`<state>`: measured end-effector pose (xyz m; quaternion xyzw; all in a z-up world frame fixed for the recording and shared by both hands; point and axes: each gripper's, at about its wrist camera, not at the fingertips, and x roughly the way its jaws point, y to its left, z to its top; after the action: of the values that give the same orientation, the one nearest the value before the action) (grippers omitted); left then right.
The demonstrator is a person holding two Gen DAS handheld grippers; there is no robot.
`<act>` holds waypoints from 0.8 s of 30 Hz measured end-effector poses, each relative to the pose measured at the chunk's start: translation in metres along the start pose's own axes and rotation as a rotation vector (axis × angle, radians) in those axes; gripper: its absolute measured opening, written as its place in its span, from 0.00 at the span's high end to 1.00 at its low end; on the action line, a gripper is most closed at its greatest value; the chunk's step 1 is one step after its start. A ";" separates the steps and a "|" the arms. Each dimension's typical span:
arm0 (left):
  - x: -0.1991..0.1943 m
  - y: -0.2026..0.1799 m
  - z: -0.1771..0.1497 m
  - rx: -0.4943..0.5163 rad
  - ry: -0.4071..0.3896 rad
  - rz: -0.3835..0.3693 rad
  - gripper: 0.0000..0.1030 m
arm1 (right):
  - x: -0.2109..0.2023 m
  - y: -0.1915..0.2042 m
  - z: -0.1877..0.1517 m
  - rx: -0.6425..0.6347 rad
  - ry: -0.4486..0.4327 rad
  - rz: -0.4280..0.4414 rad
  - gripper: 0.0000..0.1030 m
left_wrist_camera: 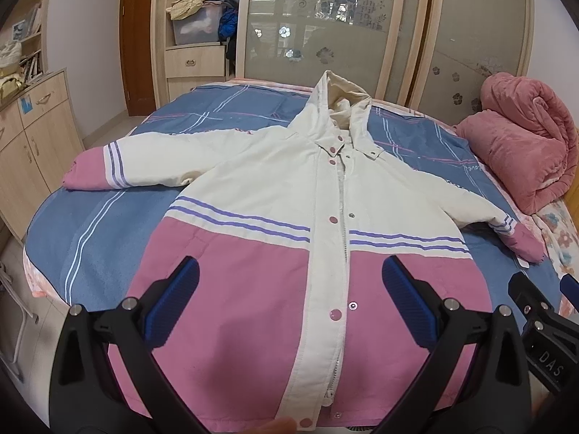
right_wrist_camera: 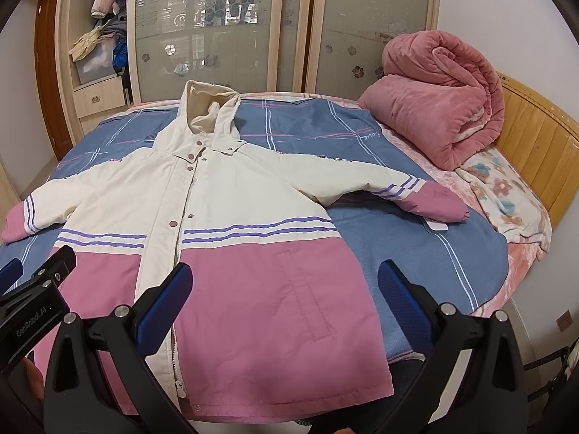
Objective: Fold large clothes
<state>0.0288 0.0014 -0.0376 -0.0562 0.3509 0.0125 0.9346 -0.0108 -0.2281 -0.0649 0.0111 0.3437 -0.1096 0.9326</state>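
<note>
**Jacket flat on bed, both grippers wide open above hem**

Cream-and-pink hooded padded jacket (left_wrist_camera: 275, 217) lay face up on the blue checked bedspread (left_wrist_camera: 108, 224), zipped, sleeves spread to both sides, hood pointing away from the fingers. Purple double stripes crossed the chest and both cuffs.

Left gripper (left_wrist_camera: 289, 300) hung over the pink lower half; blue-padded fingers (left_wrist_camera: 173, 300) spread wide, holding nothing. The cream snap placket ran between the two fingers, hem just below them. Right gripper's tip showed at the far right of the left fingers.

Right gripper (right_wrist_camera: 286, 303) also hung wide open and empty. Left-hand finger (right_wrist_camera: 166, 303) sat over the placket, the other over bare bedspread; the jacket's pocket panel and side edge lay between them. Left gripper's black body showed beyond the left-hand finger.

Rolled pink fleece blanket (right_wrist_camera: 434, 105) and floral pillow (right_wrist_camera: 506, 195) sat far ahead, right of the fingers, by the wooden headboard (right_wrist_camera: 535, 144). Frosted sliding wardrobe doors (right_wrist_camera: 224, 36) stood behind the hood.
</note>
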 end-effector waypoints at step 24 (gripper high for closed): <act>0.098 -0.040 0.003 0.040 0.089 -0.028 0.10 | 0.220 -0.074 0.051 0.043 0.064 0.306 0.01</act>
<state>0.1072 -0.0401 -0.0959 -0.0431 0.3916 -0.0102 0.9191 0.1688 -0.3485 -0.1631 0.0867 0.3653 0.0271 0.9264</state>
